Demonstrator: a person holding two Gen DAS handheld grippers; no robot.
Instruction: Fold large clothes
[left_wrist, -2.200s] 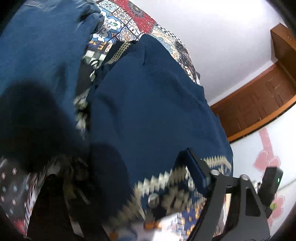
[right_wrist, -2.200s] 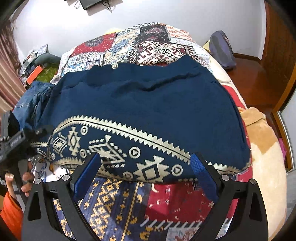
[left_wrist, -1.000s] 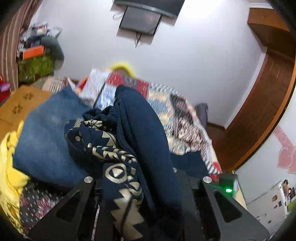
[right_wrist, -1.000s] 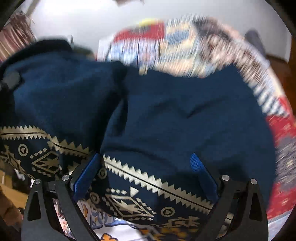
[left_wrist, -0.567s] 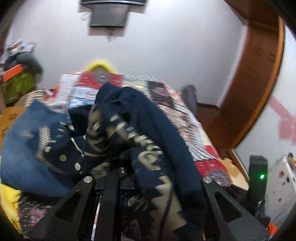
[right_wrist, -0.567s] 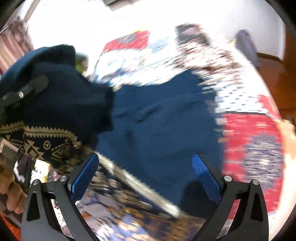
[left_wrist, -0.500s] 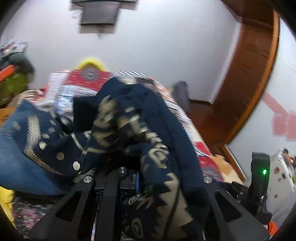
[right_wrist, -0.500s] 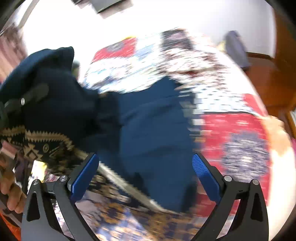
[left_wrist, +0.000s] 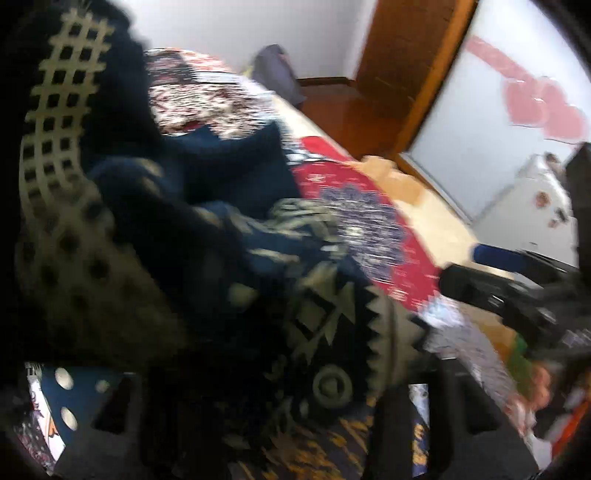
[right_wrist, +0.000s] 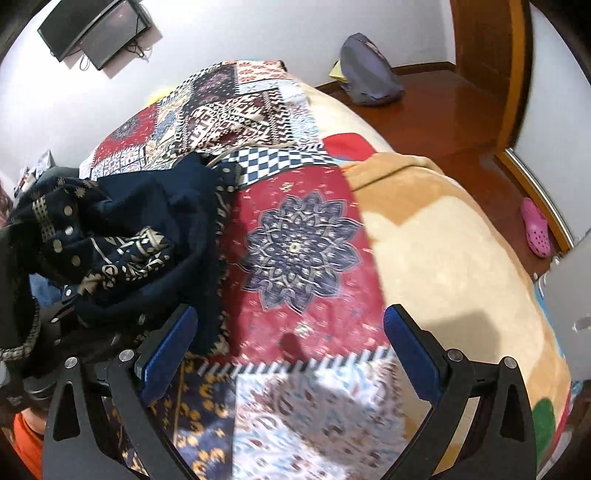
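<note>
No readable brand or writing anywhere that you could go by. Your navy knit garment with the cream zigzag-and-diamond border (right_wrist: 122, 240) sits bunched in a soft, crumpled heap on the left side of the patchwork quilt with the red medallion panel (right_wrist: 303, 236), draped over your left gripper (left_wrist: 258, 406) — its jaws are opening with the cloth still between them, fingers buried in blurry fabric. Your right gripper (right_wrist: 288, 354) hangs wide open with blue pads (right_wrist: 166, 350), holding nothing, over the bare quilt near you. The fuzzy tan blanket (right_wrist: 443, 240) lies right of the quilt.
</note>
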